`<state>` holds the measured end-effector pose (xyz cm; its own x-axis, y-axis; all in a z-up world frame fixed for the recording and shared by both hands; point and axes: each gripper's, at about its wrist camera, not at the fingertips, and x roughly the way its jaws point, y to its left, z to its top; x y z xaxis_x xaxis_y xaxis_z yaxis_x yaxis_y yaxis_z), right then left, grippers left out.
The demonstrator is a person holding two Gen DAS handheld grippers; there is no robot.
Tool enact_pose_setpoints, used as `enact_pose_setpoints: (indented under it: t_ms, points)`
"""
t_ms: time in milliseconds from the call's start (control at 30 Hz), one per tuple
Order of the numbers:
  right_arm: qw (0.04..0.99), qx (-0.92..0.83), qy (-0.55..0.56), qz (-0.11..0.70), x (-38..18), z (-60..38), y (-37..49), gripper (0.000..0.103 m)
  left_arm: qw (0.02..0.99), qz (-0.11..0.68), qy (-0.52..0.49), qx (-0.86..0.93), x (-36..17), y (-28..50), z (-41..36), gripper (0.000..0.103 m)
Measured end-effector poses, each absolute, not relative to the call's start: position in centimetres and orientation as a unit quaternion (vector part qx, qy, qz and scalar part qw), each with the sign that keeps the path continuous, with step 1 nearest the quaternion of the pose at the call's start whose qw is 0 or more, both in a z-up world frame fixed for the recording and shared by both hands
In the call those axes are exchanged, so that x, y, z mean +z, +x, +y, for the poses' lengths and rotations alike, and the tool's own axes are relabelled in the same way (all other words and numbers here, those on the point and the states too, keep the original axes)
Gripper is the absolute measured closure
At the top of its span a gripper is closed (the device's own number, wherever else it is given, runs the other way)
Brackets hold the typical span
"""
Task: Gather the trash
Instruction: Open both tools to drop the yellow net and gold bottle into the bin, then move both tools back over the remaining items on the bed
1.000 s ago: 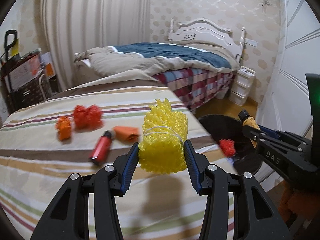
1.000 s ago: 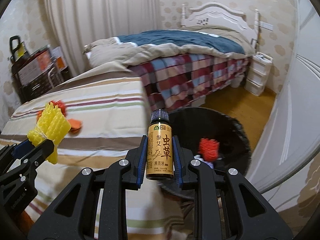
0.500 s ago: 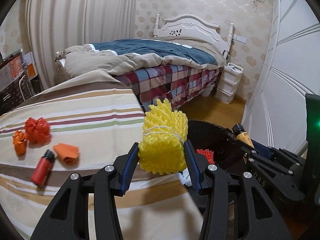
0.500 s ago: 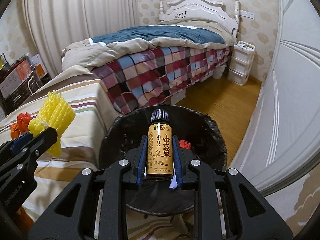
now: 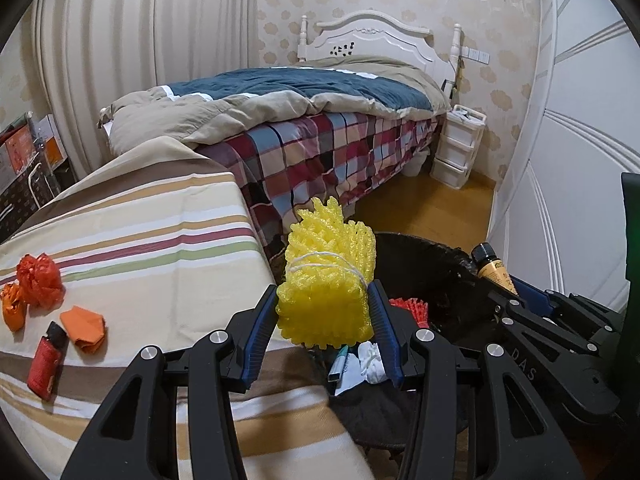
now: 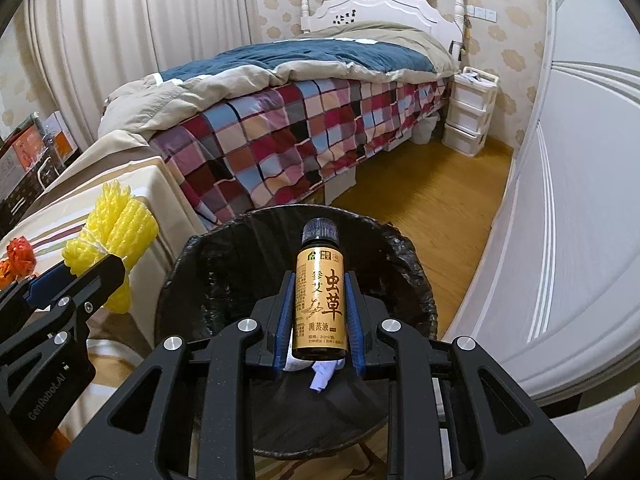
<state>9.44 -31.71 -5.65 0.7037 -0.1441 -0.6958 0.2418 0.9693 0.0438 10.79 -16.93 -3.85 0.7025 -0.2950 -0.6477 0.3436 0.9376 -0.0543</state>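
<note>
My left gripper (image 5: 326, 316) is shut on a yellow foam net bundle (image 5: 326, 280) tied with white string, held over the near edge of a black-lined trash bin (image 5: 432, 252). My right gripper (image 6: 319, 312) is shut on a small brown bottle (image 6: 319, 300) with a gold label and dark cap, upright above the trash bin (image 6: 224, 248). Inside the bin lie white paper scraps (image 5: 370, 360) and a red net piece (image 5: 410, 308). On the striped cover (image 5: 160, 240) remain an orange-red net ball (image 5: 38, 280), an orange wrapper (image 5: 84, 326) and a red tube (image 5: 46, 360).
A bed with a plaid sheet (image 6: 304, 128) and blue quilt stands behind the bin. White drawers (image 6: 470, 112) sit by the headboard. A white wardrobe door (image 6: 580, 200) runs along the right. Wooden floor (image 6: 432, 200) lies between bed and wardrobe. Boxes (image 5: 24, 152) stand far left.
Both grippers have moved right from over the striped cover to above the trash bin, still holding the yellow bundle and the bottle. The loose trash on the cover has slid to the left of view.
</note>
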Motion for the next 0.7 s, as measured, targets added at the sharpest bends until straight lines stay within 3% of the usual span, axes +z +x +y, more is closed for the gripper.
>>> enact_pose_setpoints:
  t_ms: [233,367,700]
  points:
    - [0.918,-0.106,0.072,0.375,-6.2,-32.3,10.0,0.078,0.918,0.353,0.04,-0.176,-4.2,11.3,-17.6,0.052]
    - [0.92,-0.111,0.072,0.369,-6.2,-32.4,9.9,0.056,0.92,0.351,0.037,-0.172,-4.2,11.4,-17.4,0.036]
    - [0.922,-0.127,0.069,0.36,-5.7,-32.0,9.3,0.037,0.927,0.343,0.041,-0.148,-3.9,10.5,-15.5,0.026]
